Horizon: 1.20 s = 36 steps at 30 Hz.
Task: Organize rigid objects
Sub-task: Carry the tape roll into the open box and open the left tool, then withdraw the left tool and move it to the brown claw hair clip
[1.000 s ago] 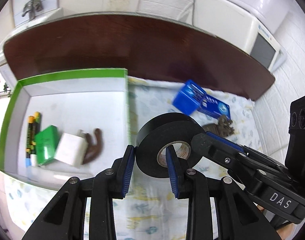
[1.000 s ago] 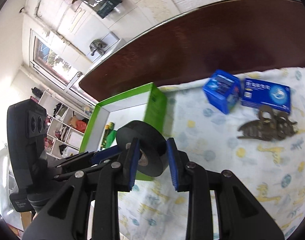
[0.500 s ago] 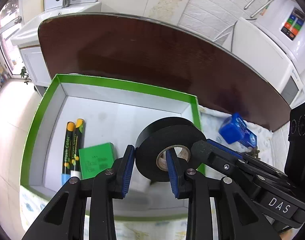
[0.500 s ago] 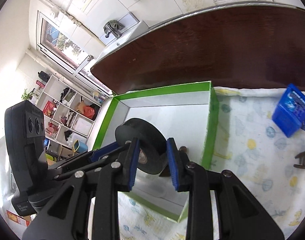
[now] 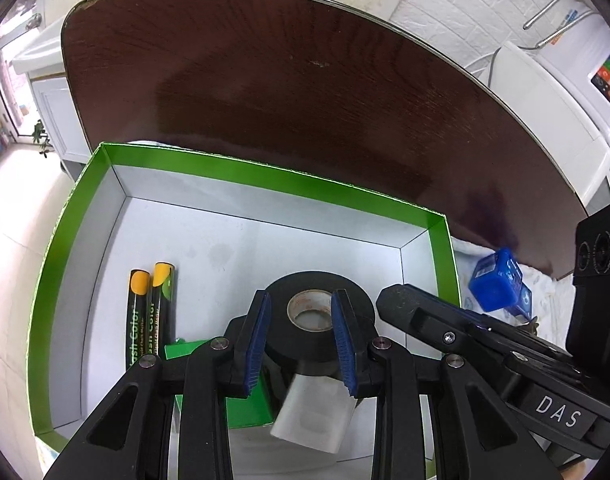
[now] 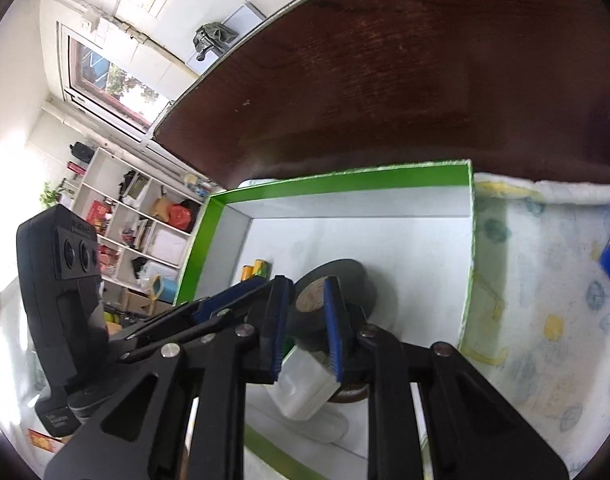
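A black tape roll (image 5: 305,348) (image 6: 357,284) lies nearly flat, hole up, inside the green-rimmed white box (image 5: 265,178) (image 6: 345,184). It rests on a white charger (image 5: 313,420) (image 6: 301,388). My left gripper (image 5: 301,296) hangs just above it, jaws partly apart. Its pads frame the roll, and no pad presses on it. My right gripper (image 6: 305,280) comes in from the right, its tip (image 5: 389,300) beside the roll's edge. Its jaws are closing with the roll showing beyond them, not squeezed.
Two black markers (image 5: 151,320) (image 6: 257,270) and a small green box (image 5: 245,412) lie in the box's left part. A blue carton (image 5: 497,284) sits on the patterned cloth (image 6: 545,300) to the right. Dark wooden tabletop (image 5: 305,80) stretches behind.
Both grippers moved left from over the cloth to over the box and sank. The roll, upright between the pads before, now lies flat, lower and smaller. The right jaws have narrowed.
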Available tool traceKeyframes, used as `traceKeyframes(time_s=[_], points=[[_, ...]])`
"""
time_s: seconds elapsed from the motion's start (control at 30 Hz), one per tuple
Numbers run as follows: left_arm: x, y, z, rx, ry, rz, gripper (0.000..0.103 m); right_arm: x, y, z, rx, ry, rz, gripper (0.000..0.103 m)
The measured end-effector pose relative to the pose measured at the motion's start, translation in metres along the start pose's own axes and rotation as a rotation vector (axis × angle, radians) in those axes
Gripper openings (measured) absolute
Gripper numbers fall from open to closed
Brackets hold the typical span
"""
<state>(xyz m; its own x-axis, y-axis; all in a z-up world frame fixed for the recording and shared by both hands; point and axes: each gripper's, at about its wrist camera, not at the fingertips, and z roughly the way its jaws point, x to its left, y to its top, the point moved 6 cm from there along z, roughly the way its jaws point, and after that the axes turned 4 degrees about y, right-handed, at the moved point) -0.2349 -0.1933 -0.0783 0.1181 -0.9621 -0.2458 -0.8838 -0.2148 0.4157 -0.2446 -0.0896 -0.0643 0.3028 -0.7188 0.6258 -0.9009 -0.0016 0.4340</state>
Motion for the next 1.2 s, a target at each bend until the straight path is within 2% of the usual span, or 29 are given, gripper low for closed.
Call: traceKeyframes(time_s=[0.07,0.23,0.43,0.5,0.57,0.67,0.8,1.0,1.2], points=[[-0.002,-0.002,-0.001,0.005,-0.018,0.001,0.030,0.000,-0.004,-0.006,-0.001,0.001,-0.008,0.020],[-0.026,-0.008,-0.018,-0.031,0.010,0.065,0.030,-0.005,-0.014,-0.036,-0.038,-0.037,-0.054,0.020],[-0.094,-0.019,-0.039,-0.058,-0.041,0.174,0.031,-0.032,-0.021,-0.102,-0.124,-0.064,-0.043,0.021],[-0.120,-0.025,-0.043,-0.061,-0.064,0.212,0.033,-0.045,-0.024,-0.131,-0.163,-0.085,-0.036,0.021],[-0.148,-0.030,-0.044,-0.059,-0.082,0.247,0.045,-0.061,-0.027,-0.156,-0.201,-0.102,-0.018,0.023],[-0.186,-0.040,-0.041,-0.052,-0.101,0.293,0.058,-0.091,-0.036,-0.195,-0.261,-0.141,0.031,0.030],[-0.230,-0.058,-0.023,-0.002,-0.113,0.345,0.058,-0.148,-0.051,-0.229,-0.303,-0.194,0.150,0.030],[-0.254,-0.080,0.021,0.093,-0.097,0.327,0.058,-0.230,-0.081,-0.245,-0.287,-0.249,0.328,0.030],[-0.265,-0.088,0.050,0.145,-0.080,0.307,0.058,-0.264,-0.090,-0.234,-0.252,-0.246,0.406,0.030]])
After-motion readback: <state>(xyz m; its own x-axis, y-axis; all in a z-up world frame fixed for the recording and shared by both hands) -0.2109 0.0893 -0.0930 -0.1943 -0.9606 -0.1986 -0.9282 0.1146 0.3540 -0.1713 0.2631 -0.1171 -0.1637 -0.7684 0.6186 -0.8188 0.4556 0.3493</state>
